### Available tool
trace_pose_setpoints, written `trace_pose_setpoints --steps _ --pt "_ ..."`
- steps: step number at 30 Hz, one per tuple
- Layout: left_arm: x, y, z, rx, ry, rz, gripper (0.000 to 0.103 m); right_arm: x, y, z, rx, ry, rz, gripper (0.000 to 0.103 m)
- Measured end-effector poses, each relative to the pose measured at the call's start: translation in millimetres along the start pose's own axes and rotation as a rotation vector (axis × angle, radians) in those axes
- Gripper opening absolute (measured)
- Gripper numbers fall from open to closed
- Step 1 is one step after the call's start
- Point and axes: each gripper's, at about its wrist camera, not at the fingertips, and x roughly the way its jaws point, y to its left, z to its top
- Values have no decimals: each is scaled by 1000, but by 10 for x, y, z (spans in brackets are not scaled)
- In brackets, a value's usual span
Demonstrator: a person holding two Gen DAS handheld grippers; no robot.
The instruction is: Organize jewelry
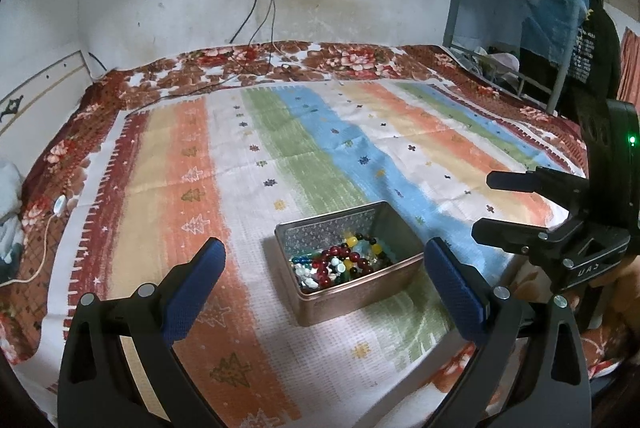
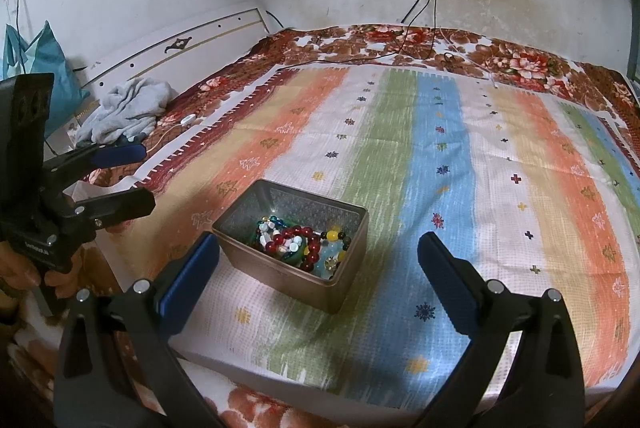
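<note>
An open rectangular metal tin (image 1: 312, 304) sits on a striped cloth on the bed. It holds a pile of bead bracelets (image 1: 344, 262) in red, yellow, green and white. The tin (image 2: 340, 292) and the beads (image 2: 296, 240) also show in the right wrist view. My left gripper (image 1: 324, 260) is open and empty, its blue pads either side of the tin and short of it. My right gripper (image 2: 318, 248) is open and empty, just in front of the tin. Each gripper shows in the other's view, the right (image 1: 486, 206) and the left (image 2: 138, 176).
The striped cloth (image 1: 280, 156) lies over a floral blanket (image 1: 280, 56). Charging cables (image 2: 416, 28) run from a wall socket onto the bed. A grey cloth heap (image 2: 124, 108) lies by the headboard. A metal rack with clothes (image 1: 540, 8) stands at the far right.
</note>
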Motion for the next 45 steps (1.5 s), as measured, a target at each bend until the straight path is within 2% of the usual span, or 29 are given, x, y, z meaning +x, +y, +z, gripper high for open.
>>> trace_pose_setpoints --steps 45 --pt "-10 8 30 -1 10 14 97 22 5 -19 1 5 -1 98"
